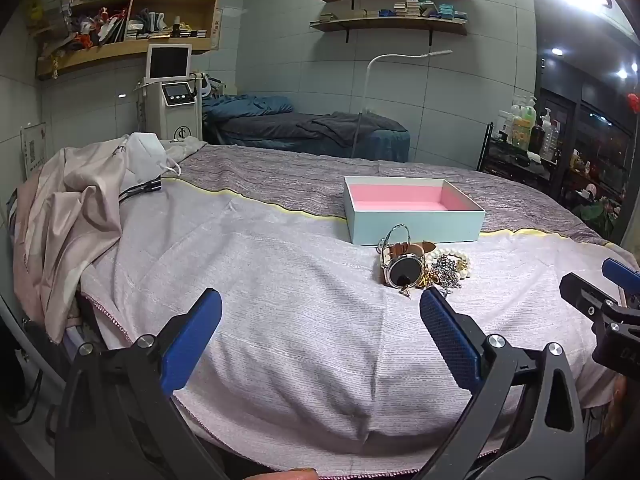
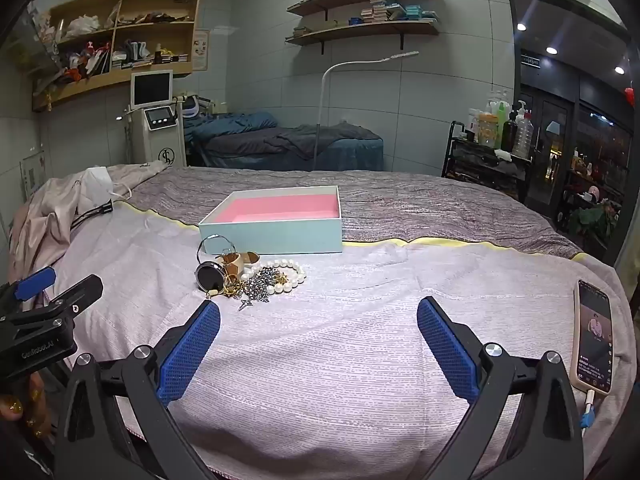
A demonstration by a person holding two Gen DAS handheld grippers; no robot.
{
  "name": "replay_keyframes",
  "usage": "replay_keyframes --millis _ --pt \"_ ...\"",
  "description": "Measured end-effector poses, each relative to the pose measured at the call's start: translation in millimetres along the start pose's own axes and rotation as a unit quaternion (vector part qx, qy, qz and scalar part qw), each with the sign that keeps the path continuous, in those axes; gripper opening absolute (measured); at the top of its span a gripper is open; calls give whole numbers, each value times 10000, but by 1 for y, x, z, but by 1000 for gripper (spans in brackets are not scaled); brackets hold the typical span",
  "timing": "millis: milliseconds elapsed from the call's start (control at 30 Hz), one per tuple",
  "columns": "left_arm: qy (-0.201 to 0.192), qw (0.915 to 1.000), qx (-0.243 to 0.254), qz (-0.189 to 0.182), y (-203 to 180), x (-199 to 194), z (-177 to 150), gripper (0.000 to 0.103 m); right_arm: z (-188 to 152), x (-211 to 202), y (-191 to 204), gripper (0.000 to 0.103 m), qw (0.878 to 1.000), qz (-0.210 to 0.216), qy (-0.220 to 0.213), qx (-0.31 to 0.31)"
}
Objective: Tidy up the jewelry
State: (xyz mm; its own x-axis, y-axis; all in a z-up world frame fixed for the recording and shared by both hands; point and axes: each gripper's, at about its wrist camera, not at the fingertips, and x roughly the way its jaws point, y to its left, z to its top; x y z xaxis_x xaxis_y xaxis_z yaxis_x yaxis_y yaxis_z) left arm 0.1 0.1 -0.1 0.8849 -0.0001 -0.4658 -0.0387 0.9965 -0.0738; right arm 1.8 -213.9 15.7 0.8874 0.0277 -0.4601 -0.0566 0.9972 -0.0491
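Note:
A heap of jewelry lies on the pale cloth: a watch (image 1: 405, 269) with a tan strap, a pearl bracelet (image 1: 460, 260), a silver chain (image 1: 446, 274) and a silver ring hoop (image 1: 396, 236). In the right wrist view the watch (image 2: 210, 275), pearl bracelet (image 2: 290, 276) and chain (image 2: 260, 280) lie ahead, left of centre. Behind the heap stands an open light-blue box (image 1: 416, 224) with a pink lining, also in the right wrist view (image 2: 276, 232). My left gripper (image 1: 320, 312) is open and empty, left of the heap. My right gripper (image 2: 318, 320) is open and empty, short of the heap.
A phone (image 2: 594, 340) on a charging cable lies at the right of the bed. Crumpled beige fabric (image 1: 76, 208) and a white bag (image 1: 144, 156) sit at the left. The cloth edge runs along the near side. A treatment bed and a machine stand behind.

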Motion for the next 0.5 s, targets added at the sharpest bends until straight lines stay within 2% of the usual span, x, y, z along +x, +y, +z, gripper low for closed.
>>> replay_keyframes --millis 500 --pt "5 10000 -37 -5 -1 -2 -1 98 -1 -1 1 97 10000 -4 36 -12"
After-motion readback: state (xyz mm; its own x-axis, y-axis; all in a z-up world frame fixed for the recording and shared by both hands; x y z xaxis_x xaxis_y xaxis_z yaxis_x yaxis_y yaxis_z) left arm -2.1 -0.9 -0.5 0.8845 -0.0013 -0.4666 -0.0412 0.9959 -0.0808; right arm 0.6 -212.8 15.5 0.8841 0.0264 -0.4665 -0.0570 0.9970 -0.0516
